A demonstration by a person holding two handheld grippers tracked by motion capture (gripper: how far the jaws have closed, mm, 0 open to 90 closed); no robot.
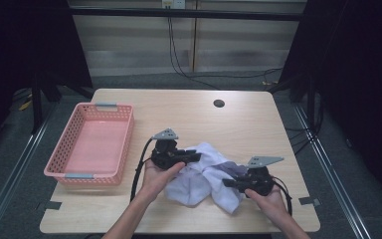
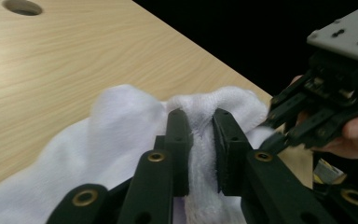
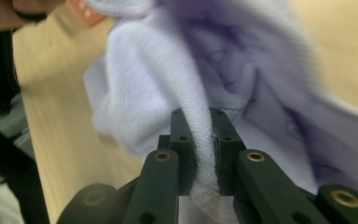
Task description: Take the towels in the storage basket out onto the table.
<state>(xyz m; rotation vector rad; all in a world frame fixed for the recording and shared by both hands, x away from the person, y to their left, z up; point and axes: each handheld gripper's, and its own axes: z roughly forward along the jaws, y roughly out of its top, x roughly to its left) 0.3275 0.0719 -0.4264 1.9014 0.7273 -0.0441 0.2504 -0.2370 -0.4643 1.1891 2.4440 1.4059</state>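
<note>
A crumpled white towel (image 1: 204, 174) lies bunched on the wooden table (image 1: 189, 114) near its front edge. My left gripper (image 1: 195, 157) is at the towel's left side, and in the left gripper view its jaws pinch a fold of the white towel (image 2: 121, 126), with my left gripper (image 2: 200, 119) shut on it. My right gripper (image 1: 227, 182) holds the towel's right side. In the right gripper view a ridge of the towel (image 3: 177, 74) runs between the pads, and my right gripper (image 3: 203, 114) is shut on it. The right gripper's body (image 2: 335, 98) also shows in the left gripper view.
A pink perforated basket (image 1: 92, 144) stands on the table's left side. A round cable hole (image 1: 219, 103) sits in the table's far middle. Cables trail on the floor behind the table. Dark curtains flank both sides.
</note>
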